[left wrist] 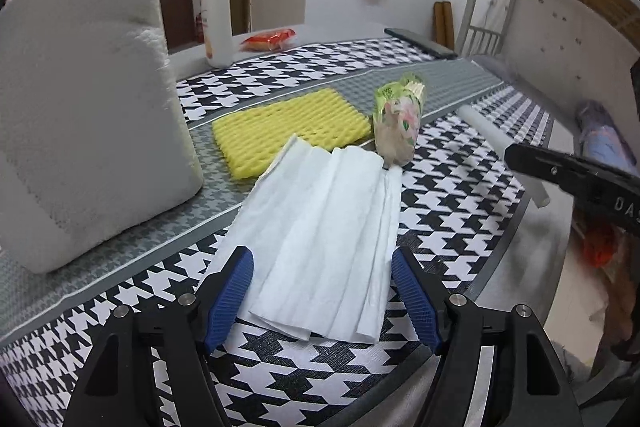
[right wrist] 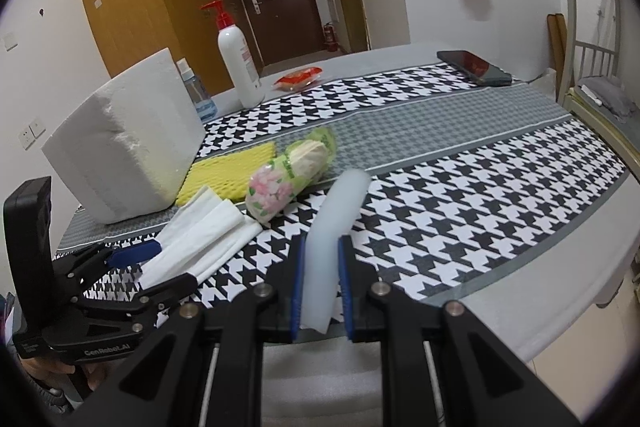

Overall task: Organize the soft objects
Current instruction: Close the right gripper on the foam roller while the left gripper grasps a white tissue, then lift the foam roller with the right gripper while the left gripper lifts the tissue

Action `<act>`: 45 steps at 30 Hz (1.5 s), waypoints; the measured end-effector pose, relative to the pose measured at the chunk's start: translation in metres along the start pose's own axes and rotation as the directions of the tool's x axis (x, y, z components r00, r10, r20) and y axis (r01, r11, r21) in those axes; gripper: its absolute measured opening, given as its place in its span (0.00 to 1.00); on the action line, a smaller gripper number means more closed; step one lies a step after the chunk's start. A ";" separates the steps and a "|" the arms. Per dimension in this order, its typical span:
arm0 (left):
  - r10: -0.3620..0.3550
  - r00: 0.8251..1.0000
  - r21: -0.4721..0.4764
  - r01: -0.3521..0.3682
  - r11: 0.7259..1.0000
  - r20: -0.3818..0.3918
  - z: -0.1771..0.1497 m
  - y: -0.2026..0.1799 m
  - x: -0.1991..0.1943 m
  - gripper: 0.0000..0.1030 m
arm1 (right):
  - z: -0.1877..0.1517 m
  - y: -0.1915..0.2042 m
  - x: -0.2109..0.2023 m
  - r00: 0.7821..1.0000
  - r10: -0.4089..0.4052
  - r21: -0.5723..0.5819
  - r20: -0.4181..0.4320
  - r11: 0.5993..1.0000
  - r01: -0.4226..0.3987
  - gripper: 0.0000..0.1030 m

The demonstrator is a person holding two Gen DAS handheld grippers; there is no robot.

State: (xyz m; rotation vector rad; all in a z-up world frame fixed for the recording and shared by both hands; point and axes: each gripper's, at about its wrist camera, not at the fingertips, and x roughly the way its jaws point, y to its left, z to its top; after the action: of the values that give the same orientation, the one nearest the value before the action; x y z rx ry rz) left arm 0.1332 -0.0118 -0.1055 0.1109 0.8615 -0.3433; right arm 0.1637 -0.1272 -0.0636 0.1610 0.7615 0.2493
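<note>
Houndstooth cloth in black, white and grey covers the table (right wrist: 460,187) you are working at; a door and wooden wardrobe stand behind it.

Your left gripper (left wrist: 322,291) has its blue-padded fingers (left wrist: 230,291) spread, one on each side of the folded white tissue stack (left wrist: 320,227). The stack lies flat on the cloth and nothing presses on it. Its long axis runs away from you, roughly in line with the fingers.

Your right gripper (right wrist: 322,287) has its fingers pinching a pale, translucent white foam roll (right wrist: 332,239) near its close end; the roll sticks out forward above the table.

Other soft items sit beyond the stack:
- a yellow ribbed foam mat (left wrist: 292,127), lying flat, partly under the stack's far corner;
- a flower-printed plastic tissue pack (left wrist: 398,123), touching the stack's far end;
- a large white foam block (left wrist: 88,99), standing to the left.

Judgement: the left gripper is the nearer one to the stack — any regrasp would close across its short width. The right is occupied with the roll, which likely still needs placing.
</note>
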 end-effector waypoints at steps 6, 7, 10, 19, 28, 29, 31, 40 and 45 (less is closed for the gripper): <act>0.044 0.999 0.026 -0.044 0.999 -0.007 0.002 -0.006 0.001 0.47 | 0.000 -0.003 -0.004 1.000 0.007 -0.001 0.007 1.000 -0.007 0.19; 0.046 0.999 0.028 -0.046 0.999 -0.007 0.003 -0.006 0.000 0.38 | 0.000 -0.003 -0.005 1.000 0.010 -0.001 0.009 1.000 -0.009 0.19; 0.044 0.999 0.047 -0.043 0.998 -0.005 0.003 -0.009 0.000 0.23 | 0.001 -0.007 -0.008 1.000 0.013 0.006 0.018 1.000 -0.013 0.19; 0.010 0.999 0.014 -0.011 1.000 0.053 0.003 -0.010 -0.009 0.07 | 0.000 -0.013 -0.012 0.999 0.032 0.008 0.028 0.999 -0.032 0.19; -0.006 0.990 -0.025 0.010 1.000 0.143 0.005 -0.010 -0.046 0.07 | 0.006 -0.016 -0.023 0.997 0.055 0.002 0.056 0.998 -0.056 0.19; -0.008 0.987 -0.025 0.012 1.000 0.158 0.006 -0.010 -0.052 0.07 | 0.007 -0.016 -0.025 0.996 0.058 0.001 0.060 0.998 -0.059 0.19; -0.005 0.984 -0.027 0.010 1.000 0.179 0.009 -0.010 -0.058 0.07 | 0.009 -0.015 -0.027 0.996 0.064 -0.005 0.066 0.998 -0.064 0.19; 0.029 0.959 -0.075 -0.008 0.997 0.280 0.013 -0.004 -0.086 0.07 | 0.018 -0.004 -0.040 0.990 0.100 -0.047 0.103 0.994 -0.095 0.19; 0.078 0.943 -0.135 -0.036 0.990 0.325 0.011 0.004 -0.098 0.07 | 0.023 0.007 -0.044 0.984 0.139 -0.090 0.116 0.988 -0.129 0.19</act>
State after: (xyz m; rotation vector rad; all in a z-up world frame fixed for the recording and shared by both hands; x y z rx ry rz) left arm 0.0840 0.0137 -0.0244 -0.0399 0.5446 -0.2423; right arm 0.1483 -0.1342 -0.0162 0.1487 0.6188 0.3943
